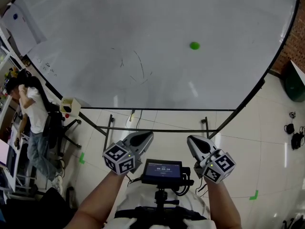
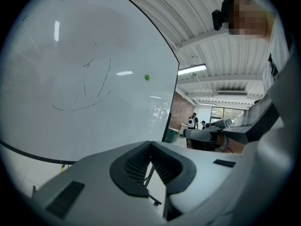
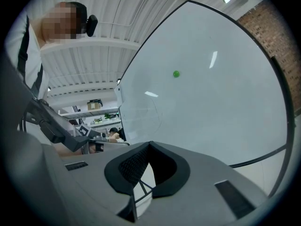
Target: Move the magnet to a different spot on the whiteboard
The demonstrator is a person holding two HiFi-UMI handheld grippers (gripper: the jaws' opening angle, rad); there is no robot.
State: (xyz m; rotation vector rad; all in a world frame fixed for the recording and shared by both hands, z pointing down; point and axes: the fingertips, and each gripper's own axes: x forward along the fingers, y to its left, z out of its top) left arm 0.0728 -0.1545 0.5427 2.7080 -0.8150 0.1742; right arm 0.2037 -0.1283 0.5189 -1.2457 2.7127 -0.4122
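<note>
One large whiteboard (image 1: pixel 95 27) fills the upper head view, with faint pen marks (image 1: pixel 136 66) near its middle. Below its lower edge, well apart from it, the left hand-held gripper (image 1: pixel 143 138) and right hand-held gripper (image 1: pixel 194 143) each have their jaw tips together and hold nothing. The small green magnet (image 1: pixel 194 45) sits on the board, right of the marks.

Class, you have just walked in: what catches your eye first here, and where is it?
A small green magnet sits alone right of centre on the big whiteboard, with faint pen marks to its left. Low in the head view, the left gripper and right gripper point toward the board, jaws together, both empty.
</note>
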